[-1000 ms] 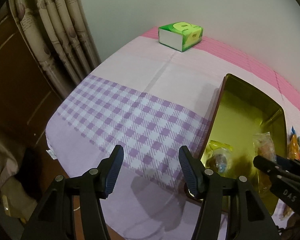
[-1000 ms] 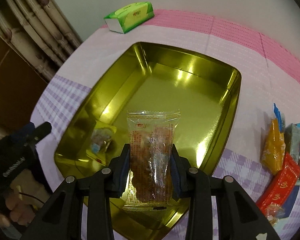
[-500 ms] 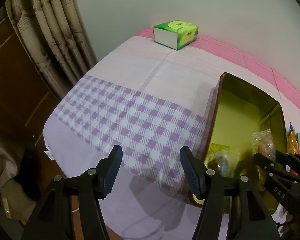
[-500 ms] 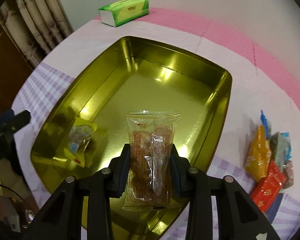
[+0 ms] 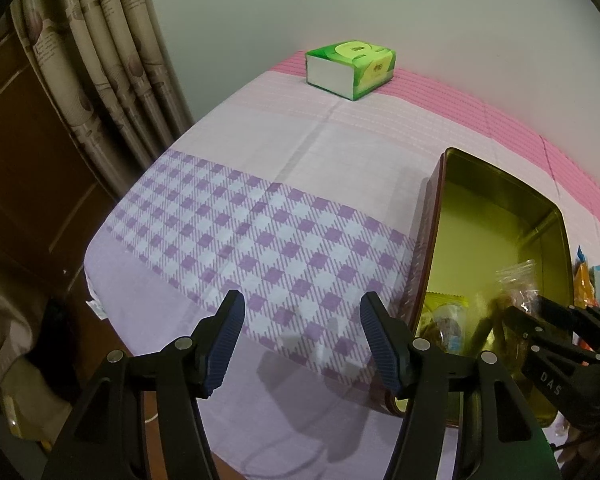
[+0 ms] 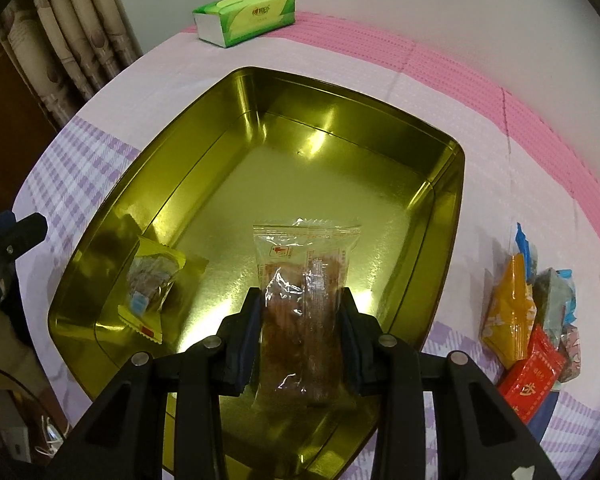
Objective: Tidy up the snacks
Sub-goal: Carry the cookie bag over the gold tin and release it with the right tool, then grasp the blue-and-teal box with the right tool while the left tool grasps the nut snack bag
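Now right gripper (image 6: 300,328) clenching clear snack packet (image 6: 304,272) over gold tin (image 6: 260,128), left gripper (image 5: 300,340) hanging released, "DAS" showing on right gripper, far tissue box (image 6: 246,18) print unreadable.

A green tissue box (image 5: 350,69) is sitting at the far edge of the desk in front of me, against the pale wall (image 5: 380,8). A pink and purple-checked cloth (image 5: 260,236) is covering the desk. Patterned curtains (image 5: 100,60) are hanging on my left.
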### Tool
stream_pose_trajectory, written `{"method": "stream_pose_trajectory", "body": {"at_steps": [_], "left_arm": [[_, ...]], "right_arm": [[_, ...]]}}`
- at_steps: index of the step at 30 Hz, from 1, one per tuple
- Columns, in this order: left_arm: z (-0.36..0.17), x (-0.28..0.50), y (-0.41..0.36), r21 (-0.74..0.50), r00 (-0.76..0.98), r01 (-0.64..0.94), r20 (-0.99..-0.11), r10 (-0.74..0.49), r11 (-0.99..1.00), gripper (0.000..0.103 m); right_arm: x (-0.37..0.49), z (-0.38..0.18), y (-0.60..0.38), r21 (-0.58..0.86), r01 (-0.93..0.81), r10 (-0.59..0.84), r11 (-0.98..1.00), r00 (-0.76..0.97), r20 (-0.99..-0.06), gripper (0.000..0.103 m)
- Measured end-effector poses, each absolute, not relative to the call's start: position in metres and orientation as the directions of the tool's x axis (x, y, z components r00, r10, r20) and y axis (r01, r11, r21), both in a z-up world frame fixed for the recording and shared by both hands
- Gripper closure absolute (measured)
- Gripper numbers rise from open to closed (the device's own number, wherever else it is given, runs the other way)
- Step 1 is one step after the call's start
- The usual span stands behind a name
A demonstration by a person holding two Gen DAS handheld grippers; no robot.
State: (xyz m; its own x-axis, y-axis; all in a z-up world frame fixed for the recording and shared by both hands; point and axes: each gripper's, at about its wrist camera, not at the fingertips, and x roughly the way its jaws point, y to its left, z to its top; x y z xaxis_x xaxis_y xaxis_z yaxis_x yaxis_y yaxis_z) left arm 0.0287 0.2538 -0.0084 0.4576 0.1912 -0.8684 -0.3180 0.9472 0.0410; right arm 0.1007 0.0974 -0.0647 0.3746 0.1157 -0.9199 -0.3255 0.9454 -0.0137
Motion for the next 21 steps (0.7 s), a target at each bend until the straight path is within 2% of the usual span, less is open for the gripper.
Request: {"method": "stream_pose_trajectory", "body": {"at_steps": [5, 10, 21], "left_arm": [[-0.008, 0.029, 0.254, 0.041, 0.457, -0.319, -0.869, 0.192, 0.947, 0.042], [-0.009, 0.030, 0.253, 0.044, 0.454, -0.317, -0.870, 0.193, 0.947, 0.042], [-0.008, 0.030, 0.251, 0.052, 0.456, -0.313, -0.868, 0.198, 0.948, 0.042]], "right_arm": [[0.101, -0.064, 0.096, 0.007, -0.324, 0.133, 0.946, 0.367, -0.921, 0.067], [0.099, -0.061, 0.095, 0.032, -0.322, 0.155, 0.946, 0.364, -0.919, 0.060], [0.084, -0.022, 0.067, 0.098, -0.291, 0.218, 0.952, 0.417, -0.882, 0.060]]}}
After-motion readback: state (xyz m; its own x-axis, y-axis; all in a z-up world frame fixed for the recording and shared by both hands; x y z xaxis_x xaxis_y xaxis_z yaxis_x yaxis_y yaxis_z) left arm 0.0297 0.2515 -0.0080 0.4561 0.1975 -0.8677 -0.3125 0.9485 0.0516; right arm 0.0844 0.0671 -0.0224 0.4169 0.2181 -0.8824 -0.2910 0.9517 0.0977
